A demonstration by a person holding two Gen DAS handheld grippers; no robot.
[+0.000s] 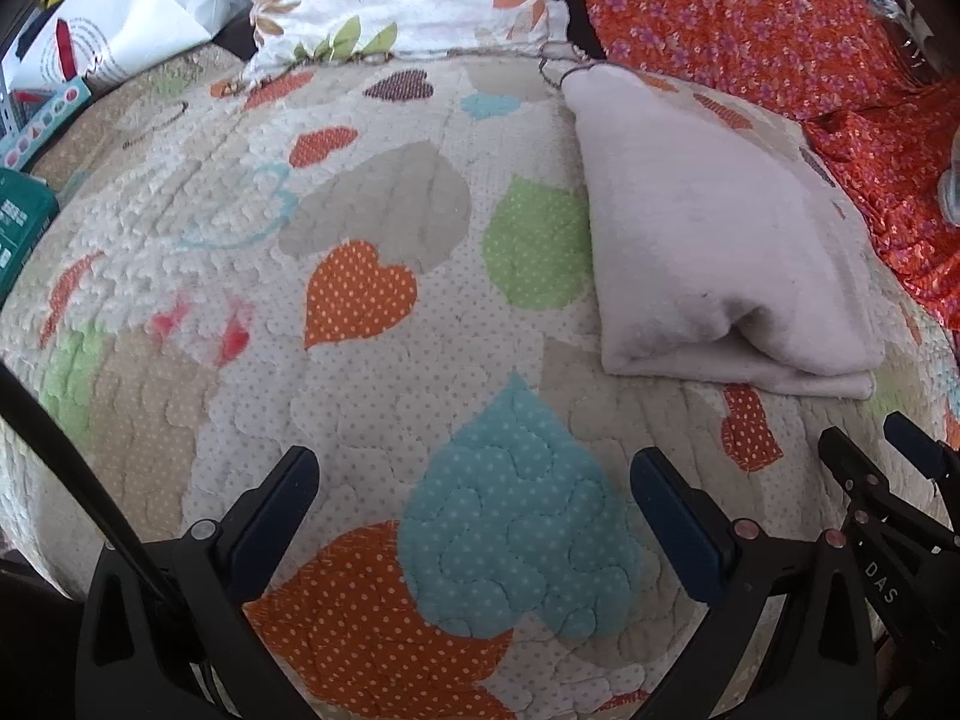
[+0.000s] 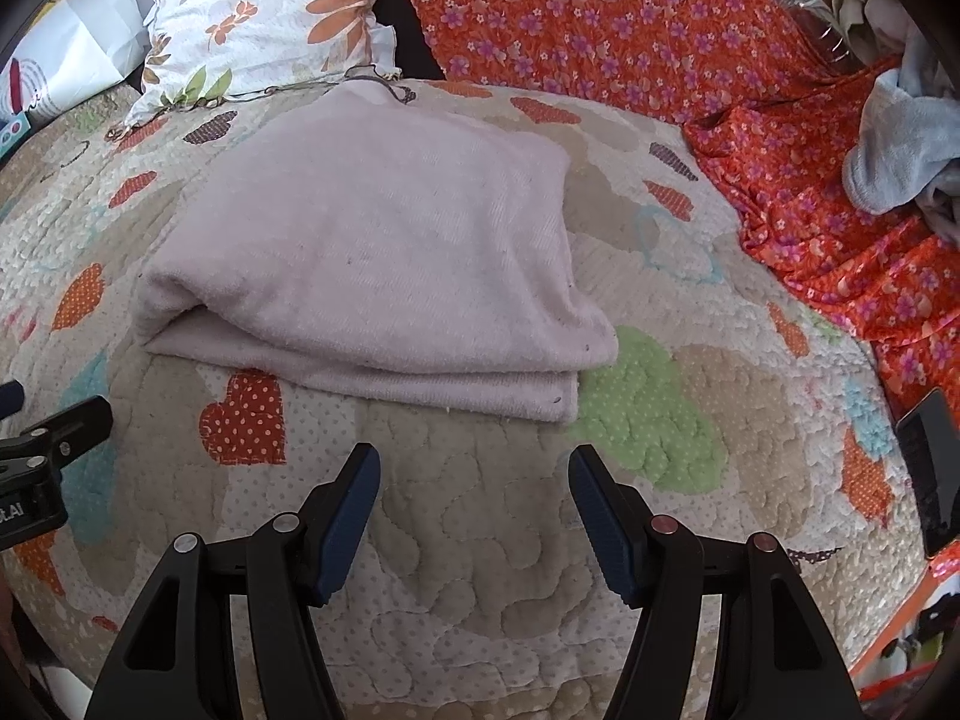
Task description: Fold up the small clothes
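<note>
A pale pink cloth [image 2: 372,252] lies folded in a thick rectangle on the heart-patterned quilt [image 2: 480,570]. It also shows in the left wrist view [image 1: 714,240], at the right. My right gripper [image 2: 474,480] is open and empty, just in front of the cloth's near folded edge. My left gripper [image 1: 474,480] is open and empty over bare quilt [image 1: 372,192], to the left of the cloth. The right gripper's fingers [image 1: 852,456] show at the lower right of the left wrist view.
A floral pillow [image 2: 264,12] lies at the head of the bed. An orange flowered fabric [image 2: 630,30] covers the far right. A grey garment [image 2: 900,138] is bunched on it. A dark phone [image 2: 930,468] lies at the right edge. White bags [image 1: 132,18] and boxes stand at the left.
</note>
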